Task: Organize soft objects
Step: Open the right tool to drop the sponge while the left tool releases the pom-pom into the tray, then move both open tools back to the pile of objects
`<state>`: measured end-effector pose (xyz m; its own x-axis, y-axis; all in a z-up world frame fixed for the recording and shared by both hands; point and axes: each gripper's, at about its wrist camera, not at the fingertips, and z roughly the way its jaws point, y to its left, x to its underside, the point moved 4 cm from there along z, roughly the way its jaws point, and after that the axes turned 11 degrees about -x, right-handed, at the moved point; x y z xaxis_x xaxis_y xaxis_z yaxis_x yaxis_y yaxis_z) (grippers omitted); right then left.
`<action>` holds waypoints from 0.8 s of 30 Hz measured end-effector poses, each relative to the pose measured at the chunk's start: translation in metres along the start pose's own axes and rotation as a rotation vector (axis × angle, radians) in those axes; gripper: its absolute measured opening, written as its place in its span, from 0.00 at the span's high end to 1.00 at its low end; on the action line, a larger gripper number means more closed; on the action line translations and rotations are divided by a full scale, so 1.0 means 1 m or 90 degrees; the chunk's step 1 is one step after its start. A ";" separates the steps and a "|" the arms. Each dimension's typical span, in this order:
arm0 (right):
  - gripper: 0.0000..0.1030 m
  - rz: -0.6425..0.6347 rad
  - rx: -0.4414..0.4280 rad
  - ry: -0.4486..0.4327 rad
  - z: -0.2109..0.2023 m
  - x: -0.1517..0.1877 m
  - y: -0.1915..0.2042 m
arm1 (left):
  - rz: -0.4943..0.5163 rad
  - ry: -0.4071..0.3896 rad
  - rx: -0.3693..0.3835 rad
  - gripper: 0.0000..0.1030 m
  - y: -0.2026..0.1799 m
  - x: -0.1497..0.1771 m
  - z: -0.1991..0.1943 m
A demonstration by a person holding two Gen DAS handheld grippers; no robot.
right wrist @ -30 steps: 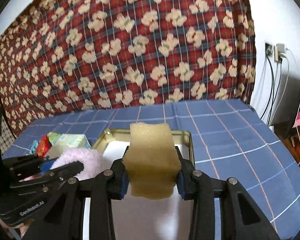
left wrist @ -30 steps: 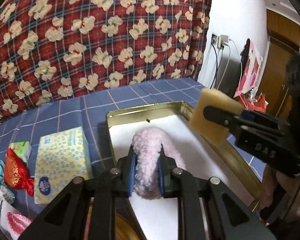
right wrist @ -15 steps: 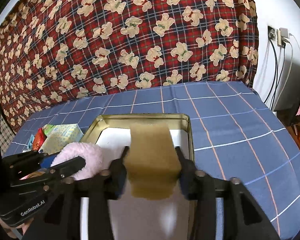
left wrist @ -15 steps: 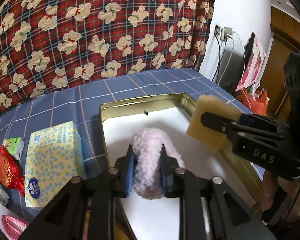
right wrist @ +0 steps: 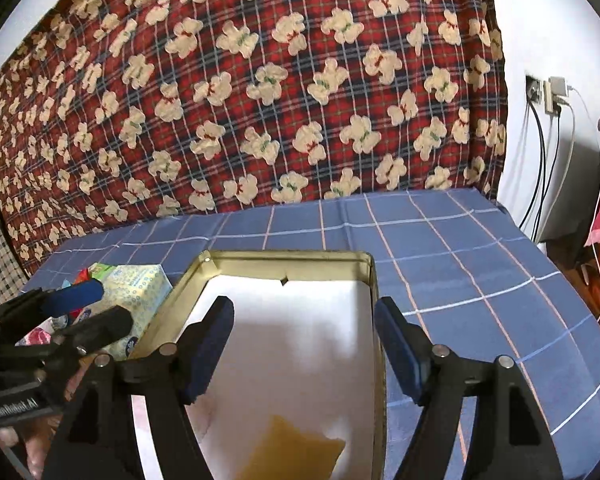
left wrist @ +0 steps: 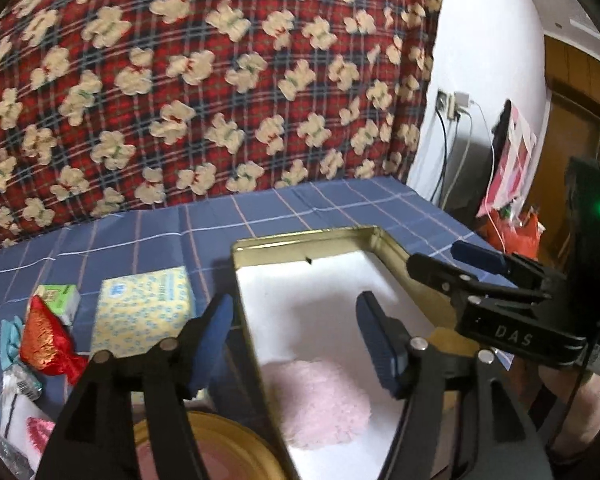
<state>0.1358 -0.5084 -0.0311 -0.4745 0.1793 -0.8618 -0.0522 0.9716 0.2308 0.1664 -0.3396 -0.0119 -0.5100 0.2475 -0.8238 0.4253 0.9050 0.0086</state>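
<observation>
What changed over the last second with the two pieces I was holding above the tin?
Both were let go. The left hand-held gripper is opening, and the fluffy pink pad has dropped onto the white liner of the gold rectangular tin. The right hand-held gripper is opening too; the yellow sponge lies in the tin below it. The tin and yellow tissue pack stayed put.

One gold-rimmed rectangular metal tin [left wrist: 384, 236] lies ahead of the claws, holding one fluffy pink pad [left wrist: 320, 404] and one tan sponge [right wrist: 296, 456]. Left of it sit one yellow dotted tissue pack [left wrist: 140, 308], one small green carton [left wrist: 58, 298] and one red foil wrapper [left wrist: 46, 340].
</observation>
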 end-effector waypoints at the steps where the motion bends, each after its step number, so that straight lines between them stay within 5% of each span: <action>1: 0.28 0.000 -0.003 -0.005 -0.001 0.000 0.000 | -0.007 -0.003 -0.001 0.37 0.004 -0.001 -0.002; 11: 0.27 -0.030 -0.031 -0.106 -0.037 -0.001 0.031 | -0.053 -0.073 -0.053 0.28 0.051 0.015 -0.055; 18: 0.27 -0.091 -0.116 -0.139 -0.055 0.015 0.099 | -0.090 -0.115 -0.185 0.19 0.129 0.053 -0.107; 24: 0.27 -0.147 -0.200 -0.116 -0.042 0.034 0.171 | -0.126 -0.077 -0.332 0.18 0.207 0.096 -0.119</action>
<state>0.0740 -0.3425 -0.0014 -0.2570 0.0151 -0.9663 -0.4166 0.9005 0.1249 0.1169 -0.0877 -0.0217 -0.4400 0.0424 -0.8970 -0.1104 0.9888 0.1009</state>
